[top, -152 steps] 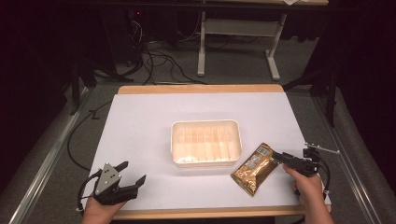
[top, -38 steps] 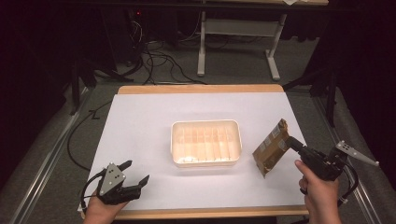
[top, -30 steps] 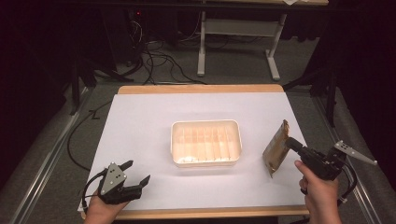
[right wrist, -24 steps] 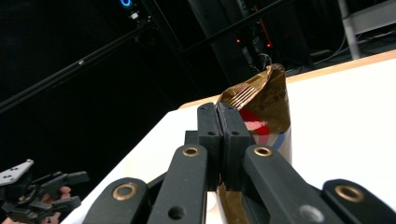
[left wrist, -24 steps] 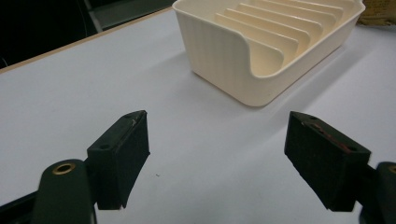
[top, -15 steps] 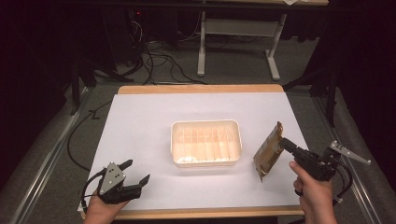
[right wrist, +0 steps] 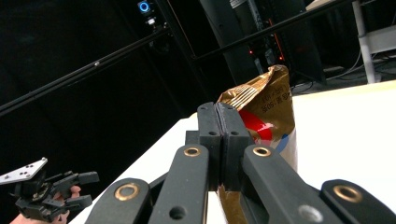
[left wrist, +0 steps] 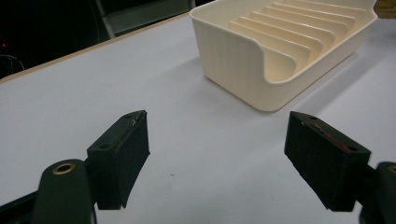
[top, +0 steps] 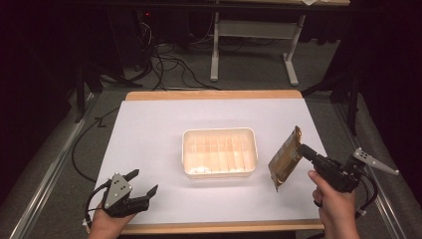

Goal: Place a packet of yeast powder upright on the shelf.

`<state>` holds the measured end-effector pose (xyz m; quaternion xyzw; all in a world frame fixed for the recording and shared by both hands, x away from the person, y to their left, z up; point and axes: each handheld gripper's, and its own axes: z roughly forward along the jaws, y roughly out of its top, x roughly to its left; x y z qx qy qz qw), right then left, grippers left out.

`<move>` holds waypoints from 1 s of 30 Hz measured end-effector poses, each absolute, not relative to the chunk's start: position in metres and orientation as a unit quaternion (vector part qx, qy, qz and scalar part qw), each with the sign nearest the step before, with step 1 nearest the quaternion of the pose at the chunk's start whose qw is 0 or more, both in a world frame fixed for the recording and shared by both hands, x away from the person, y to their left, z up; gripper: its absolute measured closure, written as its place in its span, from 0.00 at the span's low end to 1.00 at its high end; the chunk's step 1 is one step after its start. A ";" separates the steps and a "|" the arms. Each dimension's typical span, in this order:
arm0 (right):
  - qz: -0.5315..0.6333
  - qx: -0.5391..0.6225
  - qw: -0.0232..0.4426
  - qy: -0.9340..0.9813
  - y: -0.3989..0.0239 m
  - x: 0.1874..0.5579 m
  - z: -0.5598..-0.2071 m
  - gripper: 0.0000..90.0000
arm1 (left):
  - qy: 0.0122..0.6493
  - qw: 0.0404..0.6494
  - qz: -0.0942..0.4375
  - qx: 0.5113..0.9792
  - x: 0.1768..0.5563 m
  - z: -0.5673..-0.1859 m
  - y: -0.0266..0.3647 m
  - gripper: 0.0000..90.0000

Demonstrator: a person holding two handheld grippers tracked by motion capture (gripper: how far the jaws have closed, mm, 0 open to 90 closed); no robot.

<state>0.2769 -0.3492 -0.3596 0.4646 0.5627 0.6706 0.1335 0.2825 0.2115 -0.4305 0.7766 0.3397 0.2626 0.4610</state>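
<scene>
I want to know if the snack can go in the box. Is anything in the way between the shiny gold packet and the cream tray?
Nothing visible is. The right gripper holds the shiny gold foil packet upright just right of the cream ribbed plastic tray, with bare white table between them. The tray looks empty.

From my seat the white table (top: 149,129) glows under overhead light while the room behind stays black. The tray (left wrist: 243,60) casts a soft shadow; nearby jaws blur slightly.
</scene>
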 end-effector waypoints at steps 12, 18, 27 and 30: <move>0.668 0.456 0.144 0.569 -0.342 0.288 -0.343 1.00 | 0.379 0.466 0.275 0.750 0.286 -0.428 0.222 0.24; 0.674 0.449 0.152 0.567 -0.337 0.290 -0.327 1.00 | 0.381 0.461 0.276 0.752 0.287 -0.428 0.222 0.24; 0.688 0.436 0.167 0.556 -0.329 0.293 -0.305 1.00 | 0.376 0.458 0.271 0.758 0.287 -0.430 0.218 0.24; 0.689 0.434 0.168 0.556 -0.325 0.296 -0.302 1.00 | 0.376 0.460 0.271 0.757 0.287 -0.429 0.218 0.24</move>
